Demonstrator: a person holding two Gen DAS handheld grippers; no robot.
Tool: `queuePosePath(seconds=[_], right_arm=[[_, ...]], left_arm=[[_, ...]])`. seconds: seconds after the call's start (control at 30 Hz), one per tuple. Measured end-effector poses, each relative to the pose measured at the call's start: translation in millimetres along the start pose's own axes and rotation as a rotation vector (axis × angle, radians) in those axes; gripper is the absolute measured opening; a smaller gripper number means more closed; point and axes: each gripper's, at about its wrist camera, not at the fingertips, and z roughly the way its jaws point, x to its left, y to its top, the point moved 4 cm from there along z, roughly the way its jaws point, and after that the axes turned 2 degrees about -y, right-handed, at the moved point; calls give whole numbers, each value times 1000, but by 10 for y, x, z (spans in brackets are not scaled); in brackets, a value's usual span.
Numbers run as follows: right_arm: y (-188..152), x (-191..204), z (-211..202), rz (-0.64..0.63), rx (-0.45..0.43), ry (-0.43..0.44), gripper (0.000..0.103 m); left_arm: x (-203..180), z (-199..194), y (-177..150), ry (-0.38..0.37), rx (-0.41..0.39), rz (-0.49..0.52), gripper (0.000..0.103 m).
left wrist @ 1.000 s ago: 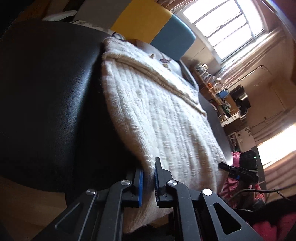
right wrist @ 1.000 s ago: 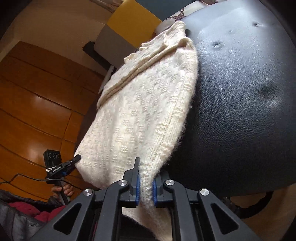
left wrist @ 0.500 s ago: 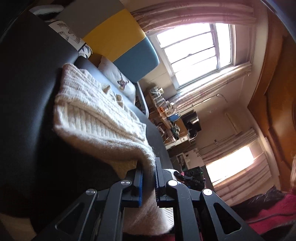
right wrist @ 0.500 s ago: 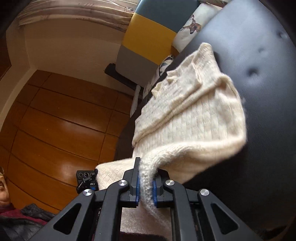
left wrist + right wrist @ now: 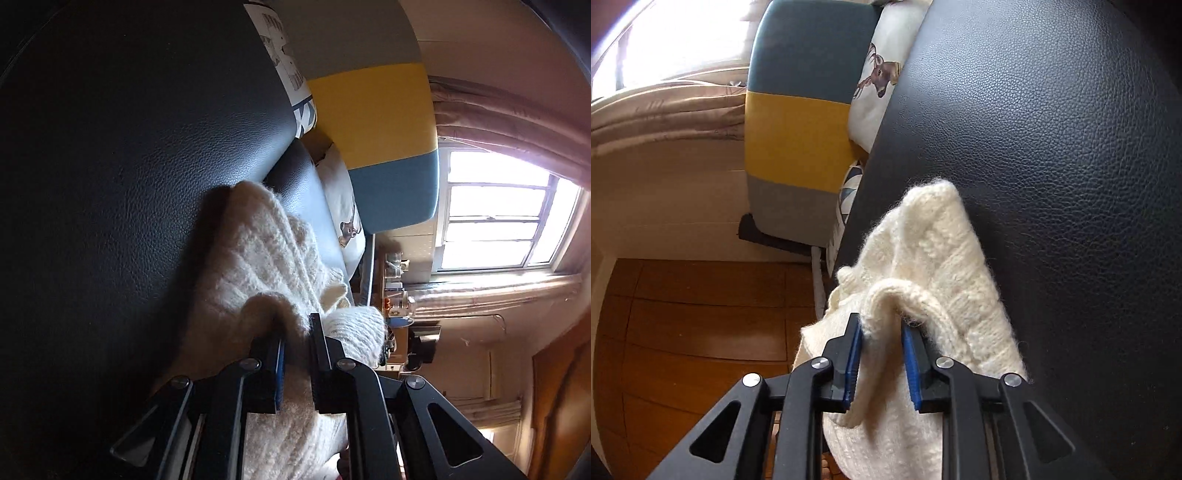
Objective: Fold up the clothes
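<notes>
Cream sweater (image 5: 934, 266) doubled on sofa (image 5: 1052, 147) — long axis twd cushions (image 5: 798, 122).

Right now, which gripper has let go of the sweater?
The right gripper: its jaws have just been opening, knit loose between them. The left gripper is clamped on the cream sweater.

A cream knitted sweater (image 5: 942, 280) lies folded on a black leather sofa (image 5: 1052, 147). The right tool (image 5: 881, 332) has just been opening; its blue-padded jaws stand apart around a fold of knit. Behind sit a striped cushion (image 5: 801, 129) and wooden floor (image 5: 694, 332).
</notes>
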Motion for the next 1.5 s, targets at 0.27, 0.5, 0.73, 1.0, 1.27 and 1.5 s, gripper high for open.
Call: queuePosePath(seconds=[0.27, 0.5, 0.73, 1.0, 1.27, 1.5], right_arm=[[-62, -110, -168, -143, -21, -36, 6], [-514, -218, -558, -201, 52, -85, 5], [-992, -326, -1155, -184, 38, -139, 10], [-1296, 51, -1216, -165, 90, 37, 45], [-888, 188, -1003, -145, -140, -142, 47], [-1230, 806, -905, -480, -47, -201, 48]], left_arm=[[124, 35, 136, -159, -21, -153, 15], [289, 24, -381, -179, 25, -148, 15], [363, -422, -1025, -167, 103, -126, 15], [27, -775, -1007, -257, 34, -115, 53], [-317, -547, -738, -82, -4, 32, 53], [-459, -787, -866, 127, -16, 403, 53]])
